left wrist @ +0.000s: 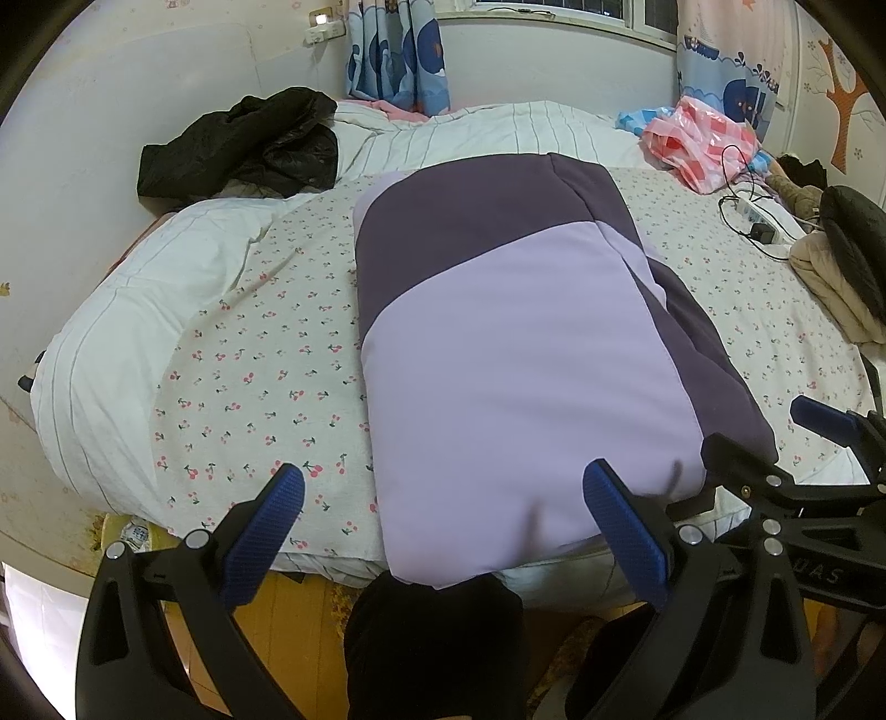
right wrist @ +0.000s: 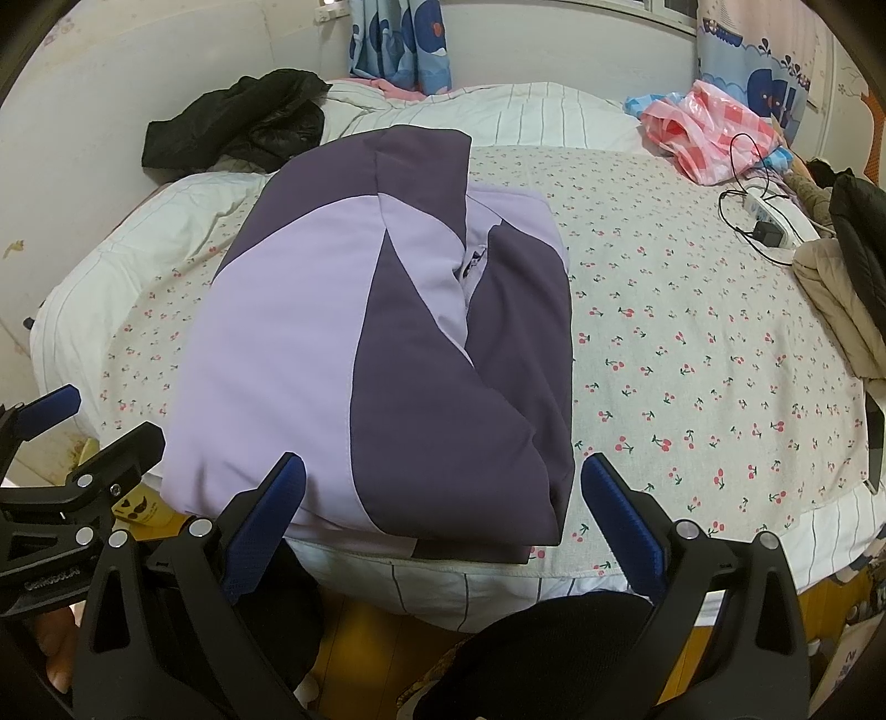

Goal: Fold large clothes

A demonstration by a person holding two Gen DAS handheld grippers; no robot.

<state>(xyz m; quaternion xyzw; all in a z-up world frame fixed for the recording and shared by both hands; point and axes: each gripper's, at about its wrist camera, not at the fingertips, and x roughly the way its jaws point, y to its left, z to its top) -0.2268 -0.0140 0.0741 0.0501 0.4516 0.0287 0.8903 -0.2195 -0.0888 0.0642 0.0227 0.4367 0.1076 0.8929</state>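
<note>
Lying folded into a thick rectangular bundle across the centre of both frames: a padded two-tone garment of pale lilac and dark purple fabric (left wrist: 498,343) (right wrist: 376,343), resting on a cream bedsheet printed with small red cherries (left wrist: 249,376) (right wrist: 692,343), its near edge overhanging the bed's front side at lower centre.

Hovering at the bottom of the left wrist view: the left gripper (left wrist: 443,507), black with blue ribbed pads, jaws spread wide and grasping nothing, the right-hand pad sitting just against the garment's near lilac corner.

Hovering at the bottom of the right wrist view: the right gripper (right wrist: 443,498), jaws likewise released, straddling the garment's near dark-purple edge without pinching it.

Showing at each view's outer lower edge: the other gripper, fingers parted.

Lying crumpled at upper left: a black puffy jacket (left wrist: 243,149) (right wrist: 238,122) on a white striped duvet (left wrist: 111,332) (right wrist: 498,111).

Sitting at upper right: a pink checked plastic bag (left wrist: 700,141) (right wrist: 709,133), and just below it a white power strip with black cables (left wrist: 761,219) (right wrist: 775,219).

Hanging at top centre: blue whale-print curtains (left wrist: 398,55) (right wrist: 398,44).
</note>
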